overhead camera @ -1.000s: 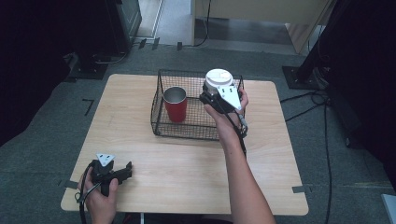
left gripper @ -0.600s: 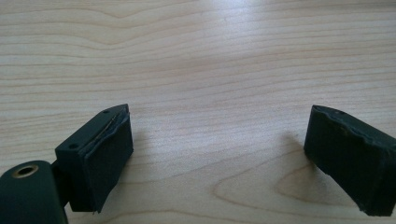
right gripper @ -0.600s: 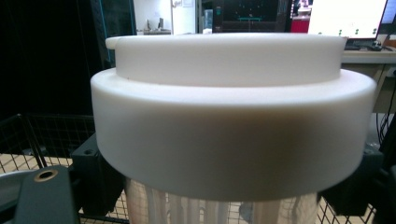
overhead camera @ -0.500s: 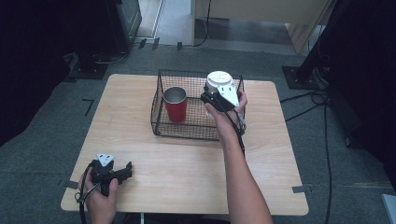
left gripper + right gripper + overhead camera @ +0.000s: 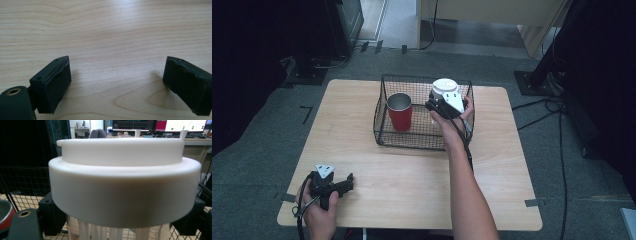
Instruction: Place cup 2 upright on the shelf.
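— High view: anything moved over the table [image 5: 362, 125] in the last second?
— Hardly. The right gripper [image 5: 438, 106] stays clamped on the white-lidded cup [image 5: 445, 87] at the wire basket's [image 5: 382, 131] right end, so placing has paused; the left gripper [image 5: 343, 184] rests gaping, empty, near the front-left corner.

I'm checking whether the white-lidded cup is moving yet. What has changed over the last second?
Nothing visibly changed. The right gripper stays clamped on the white-lidded cup over the wire basket, beside the red cup. The left gripper still rests open on the table.
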Tool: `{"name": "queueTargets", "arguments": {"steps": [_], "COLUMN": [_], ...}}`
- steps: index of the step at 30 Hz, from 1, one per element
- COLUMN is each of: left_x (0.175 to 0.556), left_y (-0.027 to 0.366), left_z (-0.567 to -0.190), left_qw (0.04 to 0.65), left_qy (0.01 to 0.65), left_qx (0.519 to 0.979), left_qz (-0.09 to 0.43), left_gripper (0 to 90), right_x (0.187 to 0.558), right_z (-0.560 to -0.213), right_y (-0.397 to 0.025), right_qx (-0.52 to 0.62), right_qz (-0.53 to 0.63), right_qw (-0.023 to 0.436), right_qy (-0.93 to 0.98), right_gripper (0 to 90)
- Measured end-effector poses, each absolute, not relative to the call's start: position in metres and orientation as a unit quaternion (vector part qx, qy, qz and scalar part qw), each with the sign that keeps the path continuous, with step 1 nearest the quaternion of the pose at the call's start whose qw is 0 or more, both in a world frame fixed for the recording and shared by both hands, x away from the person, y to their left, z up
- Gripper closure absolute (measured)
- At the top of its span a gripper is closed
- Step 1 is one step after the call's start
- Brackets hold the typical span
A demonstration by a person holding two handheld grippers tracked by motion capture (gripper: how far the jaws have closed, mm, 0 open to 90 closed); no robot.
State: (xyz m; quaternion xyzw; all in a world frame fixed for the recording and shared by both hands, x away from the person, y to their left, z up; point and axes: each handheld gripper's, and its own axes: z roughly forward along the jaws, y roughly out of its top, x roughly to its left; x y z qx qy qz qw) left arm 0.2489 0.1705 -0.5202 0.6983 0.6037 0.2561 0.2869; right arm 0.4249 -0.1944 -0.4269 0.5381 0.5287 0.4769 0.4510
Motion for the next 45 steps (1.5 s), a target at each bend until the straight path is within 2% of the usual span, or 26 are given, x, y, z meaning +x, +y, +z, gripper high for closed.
{"name": "queueTargets", "arguments": {"steps": [14, 45], "left_x": [0.249, 0.249], "left_y": [0.170, 0.170], "left_z": [-0.520, -0.520], "left_qw": [0.287, 0.287], "left_qy": [0.604, 0.604], "left_qx": [0.698, 0.698], "left_qz": [0.256, 0.256], "left_gripper": [8.7, 8.7], "right_x": [0.430, 0.431], "right_z": [-0.443, -0.445], "right_y": [-0.190, -0.198], "right_qx": [0.541, 0.564], "right_qz": [0.466, 0.457], "right_qw": [0.436, 0.393], "right_qy": [0.547, 0.566], "right_gripper": [15.9, 14.0]}}
